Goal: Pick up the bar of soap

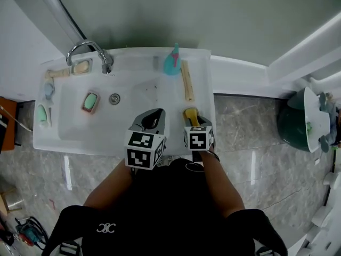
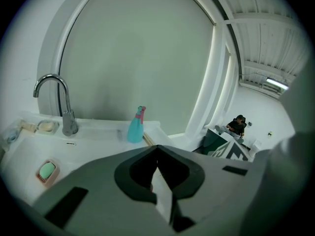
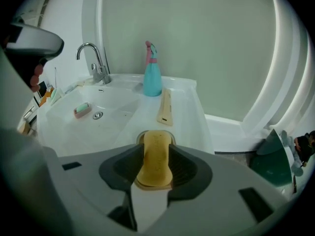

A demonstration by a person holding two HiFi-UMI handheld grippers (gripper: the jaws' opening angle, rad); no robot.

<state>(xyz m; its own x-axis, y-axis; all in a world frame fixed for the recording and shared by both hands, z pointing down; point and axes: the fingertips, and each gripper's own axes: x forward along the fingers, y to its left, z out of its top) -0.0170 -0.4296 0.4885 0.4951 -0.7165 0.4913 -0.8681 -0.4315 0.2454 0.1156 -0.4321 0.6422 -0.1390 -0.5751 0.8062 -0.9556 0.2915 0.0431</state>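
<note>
A yellow bar of soap (image 3: pixel 156 156) lies in a shallow beige dish on the right rim of the white sink (image 1: pixel 205 97); in the head view the yellow bar of soap (image 1: pixel 191 115) shows just ahead of the marker cube. My right gripper (image 3: pixel 156 167) is down over it, jaws open, one dark pad on each side of the bar. I cannot tell whether the pads touch it. My left gripper (image 1: pixel 153 119) hovers over the basin's near right part, and in the left gripper view the left gripper (image 2: pixel 157 149) has its fingertips together with nothing between them.
A green soap in a pink dish (image 1: pixel 90 101) lies in the basin beside the drain (image 1: pixel 114 98). A teal spray bottle (image 1: pixel 172 62) and a wooden stick (image 1: pixel 187 81) sit on the right rim. The faucet (image 1: pixel 90 49) and more soaps are at the back left. A green bin (image 1: pixel 298 122) stands to the right.
</note>
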